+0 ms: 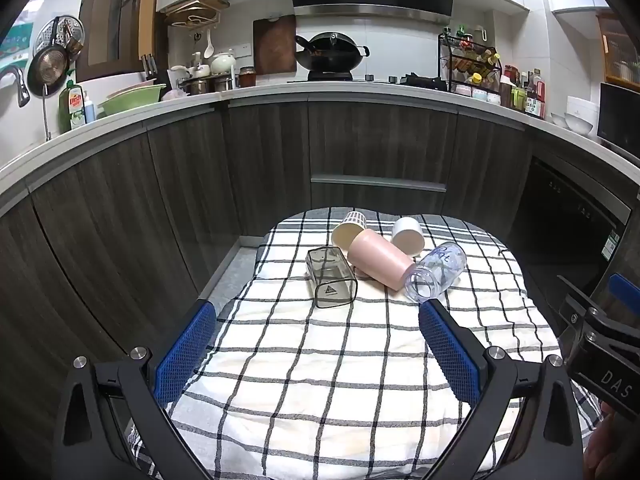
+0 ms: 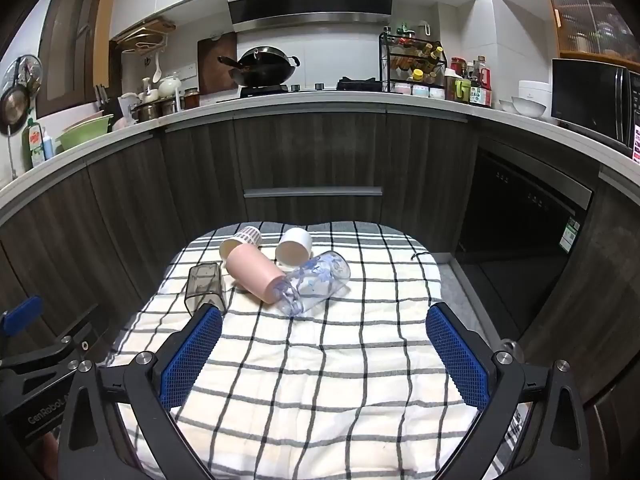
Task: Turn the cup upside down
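Observation:
Several cups lie on their sides in a cluster at the far end of a checked cloth (image 1: 320, 360): a smoky square cup (image 1: 330, 278) (image 2: 204, 288), a pink cup (image 1: 380, 258) (image 2: 256, 274), a clear cup with blue print (image 1: 436, 272) (image 2: 316, 282), a white cup (image 1: 408, 236) (image 2: 294, 246) and a cream ribbed cup (image 1: 348, 228) (image 2: 240, 242). My left gripper (image 1: 318, 344) is open and empty, short of the cups. My right gripper (image 2: 324, 346) is open and empty, also short of them.
The cloth (image 2: 320, 380) covers a small table in front of dark wood kitchen cabinets (image 1: 360, 152). The counter above holds a wok (image 1: 332, 54), a spice rack (image 1: 470, 64) and a green basin (image 1: 132, 98). The right gripper's body (image 1: 600, 332) shows beside the table's right edge.

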`<state>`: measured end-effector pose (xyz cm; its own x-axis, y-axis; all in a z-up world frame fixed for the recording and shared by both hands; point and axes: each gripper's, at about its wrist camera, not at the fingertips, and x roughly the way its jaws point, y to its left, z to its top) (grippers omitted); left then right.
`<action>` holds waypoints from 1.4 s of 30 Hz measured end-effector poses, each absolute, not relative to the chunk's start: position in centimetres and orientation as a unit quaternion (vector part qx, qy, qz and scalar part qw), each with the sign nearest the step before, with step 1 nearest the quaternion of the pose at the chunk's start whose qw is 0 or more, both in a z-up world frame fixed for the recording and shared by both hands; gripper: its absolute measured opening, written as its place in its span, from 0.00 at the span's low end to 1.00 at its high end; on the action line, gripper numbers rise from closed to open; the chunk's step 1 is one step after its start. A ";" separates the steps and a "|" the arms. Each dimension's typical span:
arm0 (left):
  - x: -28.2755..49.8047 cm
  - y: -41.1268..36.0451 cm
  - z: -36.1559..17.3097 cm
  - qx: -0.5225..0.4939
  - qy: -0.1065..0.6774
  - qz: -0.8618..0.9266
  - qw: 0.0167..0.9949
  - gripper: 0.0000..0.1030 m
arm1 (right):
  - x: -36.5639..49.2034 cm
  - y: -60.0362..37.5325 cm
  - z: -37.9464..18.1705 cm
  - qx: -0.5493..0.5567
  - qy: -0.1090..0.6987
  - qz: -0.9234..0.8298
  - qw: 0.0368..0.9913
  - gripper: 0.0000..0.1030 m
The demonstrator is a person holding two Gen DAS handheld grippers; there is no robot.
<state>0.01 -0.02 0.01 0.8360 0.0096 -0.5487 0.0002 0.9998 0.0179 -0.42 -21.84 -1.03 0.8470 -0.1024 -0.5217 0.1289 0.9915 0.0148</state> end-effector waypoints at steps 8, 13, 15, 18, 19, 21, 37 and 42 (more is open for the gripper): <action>-0.1 0.0 0.0 0.007 0.287 0.001 0.958 1.00 | -0.5 -21.9 -0.9 0.020 0.269 -0.061 0.961 0.99; -0.1 -0.4 -0.2 0.006 0.287 0.001 0.958 1.00 | -0.6 -22.0 -0.8 0.023 0.268 -0.060 0.961 0.99; -0.1 -0.3 -0.3 0.005 0.286 0.000 0.958 1.00 | -0.6 -22.0 -0.8 0.023 0.268 -0.060 0.961 0.99; -0.1 -0.3 -0.3 0.005 0.286 0.000 0.958 1.00 | -0.6 -21.9 -0.8 0.023 0.267 -0.060 0.962 0.99; -0.1 -0.3 -0.3 0.005 0.286 -0.001 0.958 1.00 | -0.7 -21.9 -0.8 0.023 0.267 -0.060 0.962 0.99; -0.1 -0.3 -0.3 0.005 0.287 0.000 0.958 1.00 | -0.7 -21.9 -0.8 0.024 0.266 -0.060 0.962 0.99; 0.0 -0.3 -0.3 0.004 0.288 -0.001 0.958 1.00 | -0.6 -22.0 -0.8 0.024 0.267 -0.060 0.961 0.99; 0.0 -0.3 -0.3 0.004 0.288 0.000 0.958 1.00 | -0.6 -22.0 -0.8 0.024 0.268 -0.060 0.961 0.99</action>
<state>-0.04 -0.27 -0.27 0.8342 0.0015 -0.5514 0.0032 1.0000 0.0077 -0.57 -21.97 -0.82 0.8492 -0.1031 -0.5179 0.1293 0.9915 0.0147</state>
